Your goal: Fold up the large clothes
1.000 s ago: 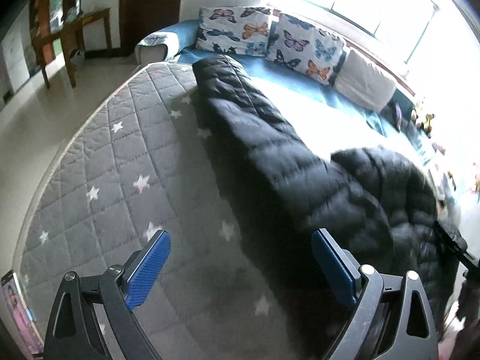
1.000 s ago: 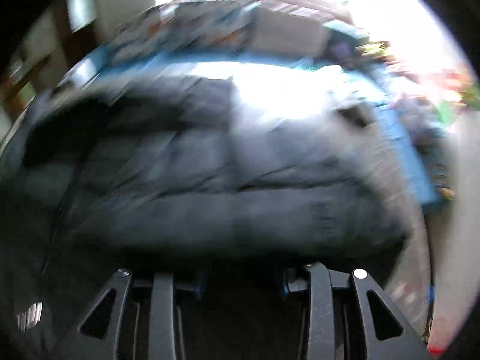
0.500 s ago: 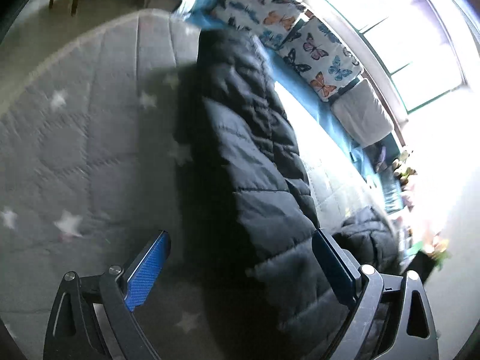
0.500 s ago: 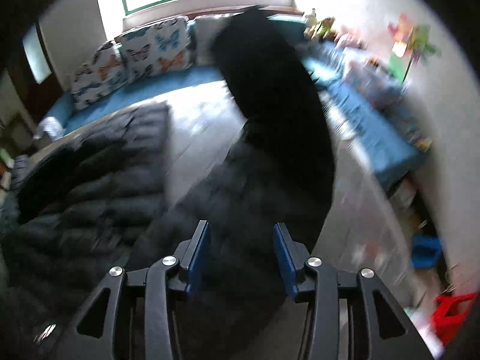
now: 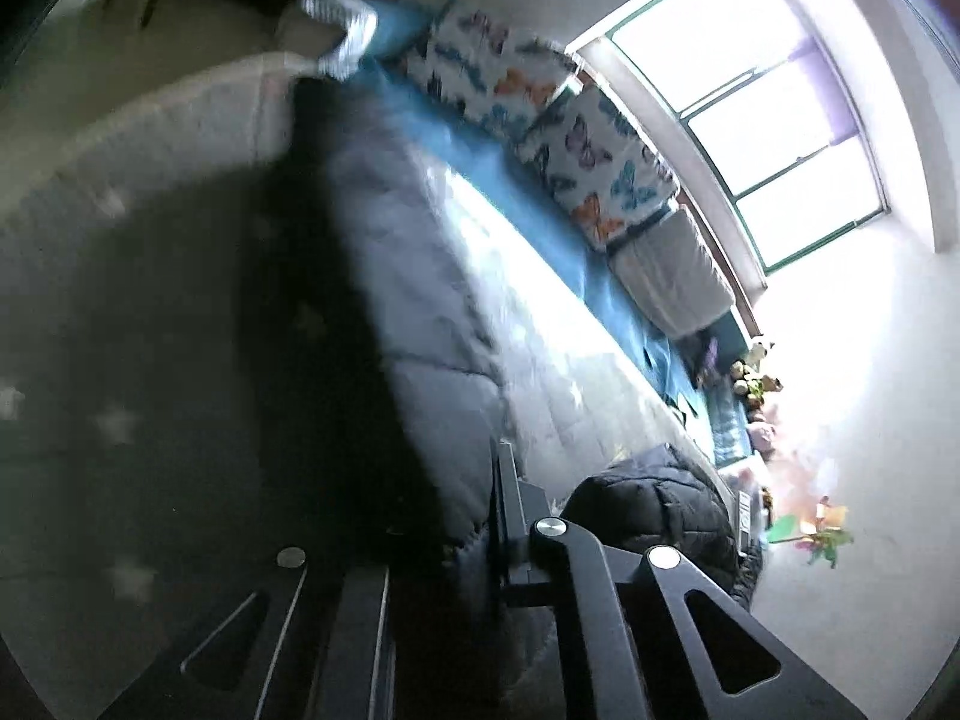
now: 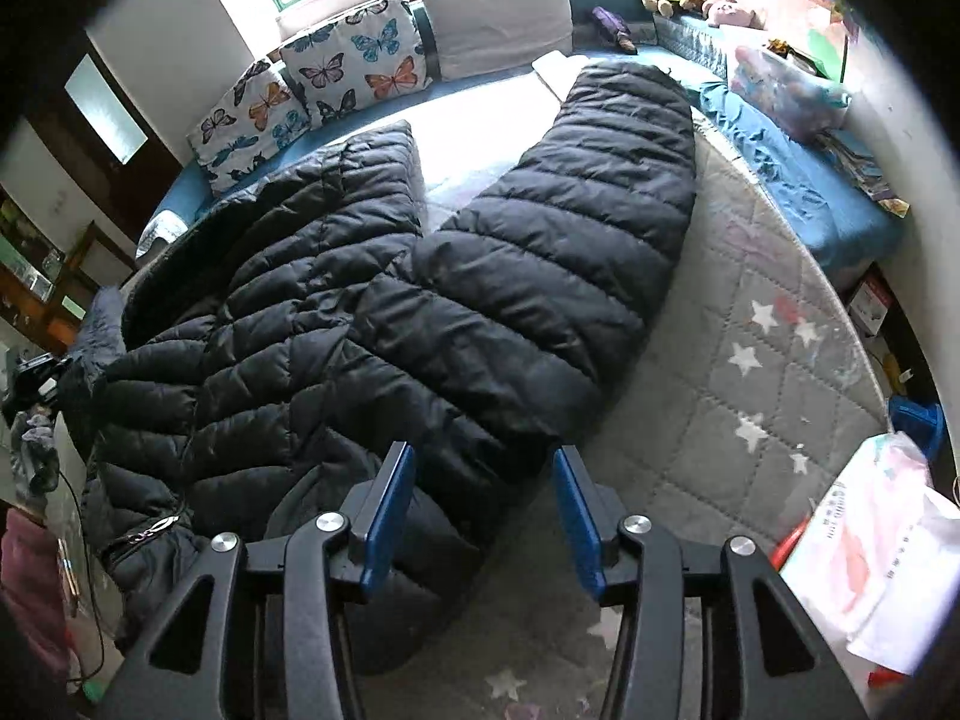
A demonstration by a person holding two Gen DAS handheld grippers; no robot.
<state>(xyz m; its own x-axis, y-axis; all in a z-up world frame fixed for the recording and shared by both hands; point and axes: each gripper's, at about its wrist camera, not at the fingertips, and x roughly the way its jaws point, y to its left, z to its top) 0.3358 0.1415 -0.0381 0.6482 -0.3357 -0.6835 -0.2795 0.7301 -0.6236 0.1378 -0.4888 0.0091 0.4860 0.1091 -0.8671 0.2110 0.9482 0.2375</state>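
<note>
Left gripper (image 5: pixel 480 546) clamped on black puffer coat's (image 6: pixel 468 300) edge, right gripper (image 6: pixel 483 516) jaws opening, nothing pinched, above the coat's hem.

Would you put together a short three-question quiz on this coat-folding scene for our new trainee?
1. True or false: the right gripper has its pads pressed on the black puffer coat.
2. What pattern is on the two printed pillows?
A. butterflies
B. stripes
C. dots
3. Fill in: the left gripper is ___ on the coat's fabric.

Key:
1. False; its jaws are opening, with coat fabric below them and nothing pinched.
2. A.
3. Shut.
</note>
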